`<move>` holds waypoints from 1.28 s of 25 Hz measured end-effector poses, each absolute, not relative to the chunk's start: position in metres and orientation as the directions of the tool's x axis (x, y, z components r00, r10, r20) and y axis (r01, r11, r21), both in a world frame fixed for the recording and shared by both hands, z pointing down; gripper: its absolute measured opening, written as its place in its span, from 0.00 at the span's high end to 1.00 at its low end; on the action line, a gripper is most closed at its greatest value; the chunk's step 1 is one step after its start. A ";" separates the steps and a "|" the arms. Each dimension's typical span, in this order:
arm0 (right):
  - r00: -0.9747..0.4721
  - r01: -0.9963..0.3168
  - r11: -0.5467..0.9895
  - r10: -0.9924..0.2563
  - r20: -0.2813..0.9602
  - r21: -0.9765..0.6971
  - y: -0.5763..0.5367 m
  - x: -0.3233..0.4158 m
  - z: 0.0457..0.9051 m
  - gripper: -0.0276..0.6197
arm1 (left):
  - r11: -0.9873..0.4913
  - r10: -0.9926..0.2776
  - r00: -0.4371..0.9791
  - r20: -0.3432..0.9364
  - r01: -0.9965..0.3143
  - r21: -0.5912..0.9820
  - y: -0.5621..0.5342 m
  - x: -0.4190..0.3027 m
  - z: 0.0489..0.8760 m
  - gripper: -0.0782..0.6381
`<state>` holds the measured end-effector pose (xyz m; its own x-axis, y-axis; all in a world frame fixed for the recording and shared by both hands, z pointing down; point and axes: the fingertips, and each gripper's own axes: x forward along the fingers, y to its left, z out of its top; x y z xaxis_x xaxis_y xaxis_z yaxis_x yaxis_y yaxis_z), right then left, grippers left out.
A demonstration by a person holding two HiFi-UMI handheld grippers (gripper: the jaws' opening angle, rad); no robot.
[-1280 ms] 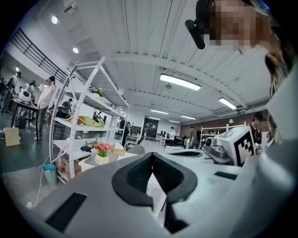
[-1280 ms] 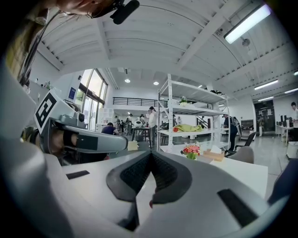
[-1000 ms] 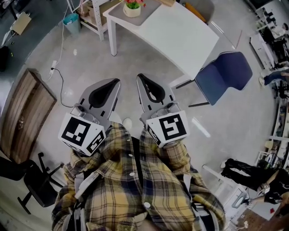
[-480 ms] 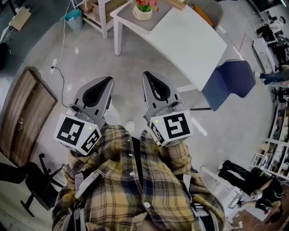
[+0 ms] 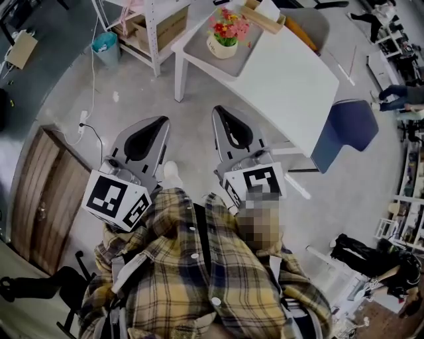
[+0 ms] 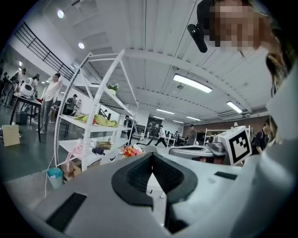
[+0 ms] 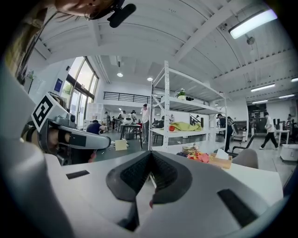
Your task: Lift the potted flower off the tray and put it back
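The potted flower [image 5: 225,34], red and pink blooms in a cream pot, stands on a grey tray [image 5: 213,55] at the near left corner of the white table [image 5: 285,69]. My left gripper [image 5: 163,120] and right gripper [image 5: 216,110] are held side by side over the floor, well short of the table, both shut with nothing in them. The flower [image 6: 130,150] shows small just past the shut left gripper [image 6: 151,156] in the left gripper view. In the right gripper view the flower [image 7: 198,157] lies beyond and right of the right gripper [image 7: 150,153].
A blue chair [image 5: 351,129] stands at the table's right side. A white shelf rack [image 5: 142,20] and a teal bin [image 5: 105,45] are left of the table. A wooden panel [image 5: 50,192] lies at the left. A wooden box [image 5: 265,14] sits behind the flower.
The table with the tray and flower has come nearer and lower in the head view as I walk toward it. Both grippers stay shut and side by side.
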<state>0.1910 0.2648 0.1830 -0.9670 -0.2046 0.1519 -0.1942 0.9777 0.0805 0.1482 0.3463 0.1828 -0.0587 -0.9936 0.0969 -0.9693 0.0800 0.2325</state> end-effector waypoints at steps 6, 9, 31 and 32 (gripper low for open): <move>-0.950 -0.246 0.966 -0.257 0.175 0.084 0.265 0.145 0.194 0.96 | 0.044 -0.995 -0.020 0.099 -0.969 0.245 0.349 0.094 0.191 0.88; -0.942 -0.256 0.962 -0.270 0.198 0.093 0.268 0.135 0.198 0.96 | 0.028 -0.994 0.002 0.110 -0.963 0.268 0.349 0.083 0.197 0.88; -0.927 -0.248 0.965 -0.261 0.269 0.084 0.215 0.073 0.229 0.96 | -0.017 -0.986 0.065 0.156 -0.957 0.289 0.277 0.035 0.218 0.88; -0.926 -0.253 0.964 -0.265 0.268 0.080 0.207 0.069 0.229 0.96 | -0.023 -0.985 0.071 0.156 -0.957 0.290 0.269 0.032 0.218 0.88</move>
